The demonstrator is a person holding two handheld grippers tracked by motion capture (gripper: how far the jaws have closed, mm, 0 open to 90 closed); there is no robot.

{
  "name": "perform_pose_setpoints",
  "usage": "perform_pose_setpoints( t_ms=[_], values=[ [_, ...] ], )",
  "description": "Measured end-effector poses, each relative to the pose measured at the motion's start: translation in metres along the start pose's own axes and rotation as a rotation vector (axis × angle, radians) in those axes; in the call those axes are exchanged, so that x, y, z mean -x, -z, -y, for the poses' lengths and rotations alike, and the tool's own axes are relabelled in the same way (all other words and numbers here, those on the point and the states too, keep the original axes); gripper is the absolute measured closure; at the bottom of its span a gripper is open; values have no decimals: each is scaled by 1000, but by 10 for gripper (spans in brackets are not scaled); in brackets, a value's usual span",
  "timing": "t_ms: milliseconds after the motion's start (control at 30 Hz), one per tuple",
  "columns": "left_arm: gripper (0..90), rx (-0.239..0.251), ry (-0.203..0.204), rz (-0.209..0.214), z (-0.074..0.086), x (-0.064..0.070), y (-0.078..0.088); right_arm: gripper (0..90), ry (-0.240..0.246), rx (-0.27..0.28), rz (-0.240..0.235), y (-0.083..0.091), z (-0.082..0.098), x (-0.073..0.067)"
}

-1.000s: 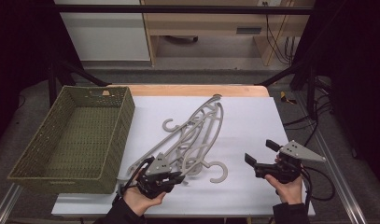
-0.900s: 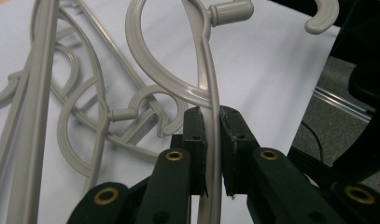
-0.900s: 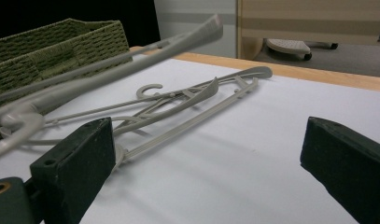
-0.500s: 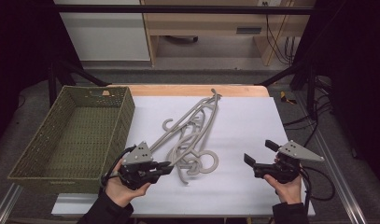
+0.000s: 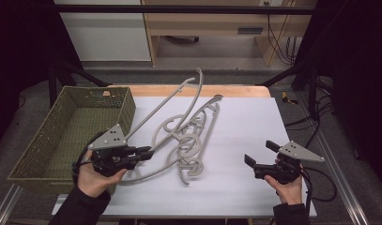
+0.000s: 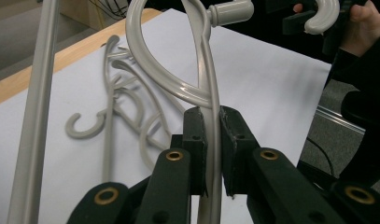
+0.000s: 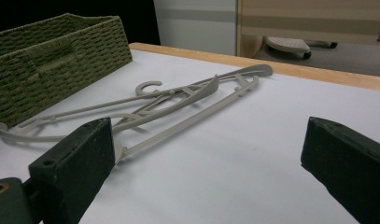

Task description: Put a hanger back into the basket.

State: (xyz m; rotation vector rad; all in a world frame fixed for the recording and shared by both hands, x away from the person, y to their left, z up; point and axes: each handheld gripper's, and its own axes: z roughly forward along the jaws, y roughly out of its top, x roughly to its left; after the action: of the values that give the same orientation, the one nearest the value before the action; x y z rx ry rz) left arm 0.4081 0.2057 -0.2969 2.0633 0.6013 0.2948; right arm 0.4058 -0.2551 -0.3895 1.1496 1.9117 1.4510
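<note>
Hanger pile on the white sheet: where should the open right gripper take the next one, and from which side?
Probably the long straight bar of a hanger in the pile, approached from the right gripper side: it is thin, faces that gripper and lies clear of the tangled hooks.

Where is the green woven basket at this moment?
In the high view the green woven basket sits at the table's left edge, beside the left tool, which grips a grey hanger; the hanger pile lies to its right.

A: Item check: any lettering, labels, brand marks, numbers or signs legible?

B: None legible. Entry reads: no readable text on any surface in the high view or either gripper view.

A: Logged.
</note>
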Motion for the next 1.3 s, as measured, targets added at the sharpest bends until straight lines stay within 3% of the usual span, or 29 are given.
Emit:
perform_pose_setpoints(
  t_ms=[333, 600, 900, 1300],
  values=[
    [816, -52, 19, -34, 1, -39, 14, 32, 4, -5, -3, -1, 0, 0],
    [816, -49, 38, -69, 9, -60, 31, 32, 2, -10, -1, -2, 1, -1],
    [816, -38, 71, -99, 26, -86, 57, 32, 4, -13, 0, -3, 1, -1],
    [816, -82, 130, -121, 59, -115, 80, 32, 2, -17, -1, -4, 2, -1]
  ],
)
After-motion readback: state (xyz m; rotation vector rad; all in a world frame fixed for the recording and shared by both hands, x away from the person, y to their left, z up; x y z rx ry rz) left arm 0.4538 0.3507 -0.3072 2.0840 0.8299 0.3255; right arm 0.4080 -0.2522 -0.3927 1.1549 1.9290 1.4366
